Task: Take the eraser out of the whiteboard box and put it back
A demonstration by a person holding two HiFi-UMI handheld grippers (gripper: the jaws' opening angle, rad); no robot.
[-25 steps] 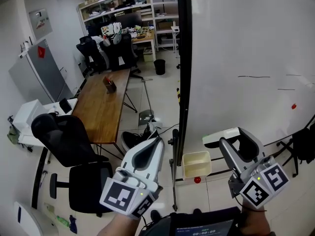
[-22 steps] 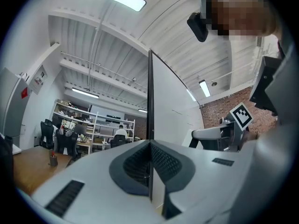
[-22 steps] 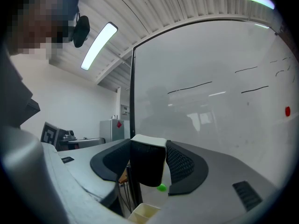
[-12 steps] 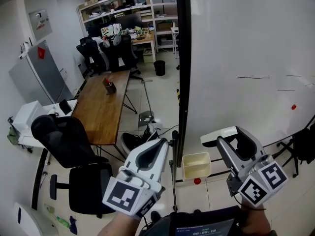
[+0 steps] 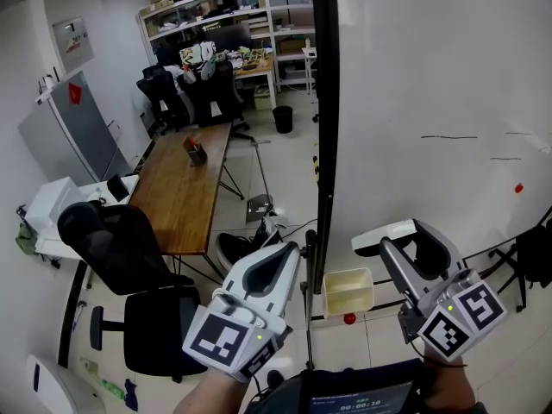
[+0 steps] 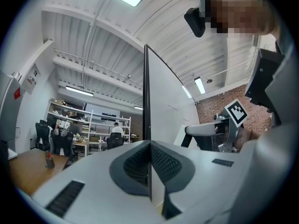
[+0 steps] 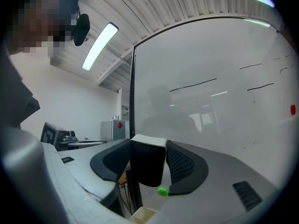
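My right gripper (image 5: 405,236) is shut on the eraser (image 5: 384,234), a black block with a white top, held level in front of the whiteboard (image 5: 431,84). In the right gripper view the eraser (image 7: 147,164) fills the gap between the jaws of the right gripper (image 7: 148,154), and both pads press on it. The cream whiteboard box (image 5: 348,290) hangs at the board's lower frame, below and left of the eraser. My left gripper (image 5: 291,250) is shut and empty, just left of the board's black frame (image 5: 324,145). The left gripper (image 6: 150,171) shows no gap between its jaws.
A wooden table (image 5: 177,188) and black office chairs (image 5: 129,274) stand to the left. A small red ball (image 5: 348,318) sits under the box, and a red magnet (image 5: 518,188) is on the board. Shelves (image 5: 224,15) line the back wall.
Almost nothing differs. The left gripper has edged slightly right toward the board's frame. The right gripper keeps its hold on the eraser in the same place.
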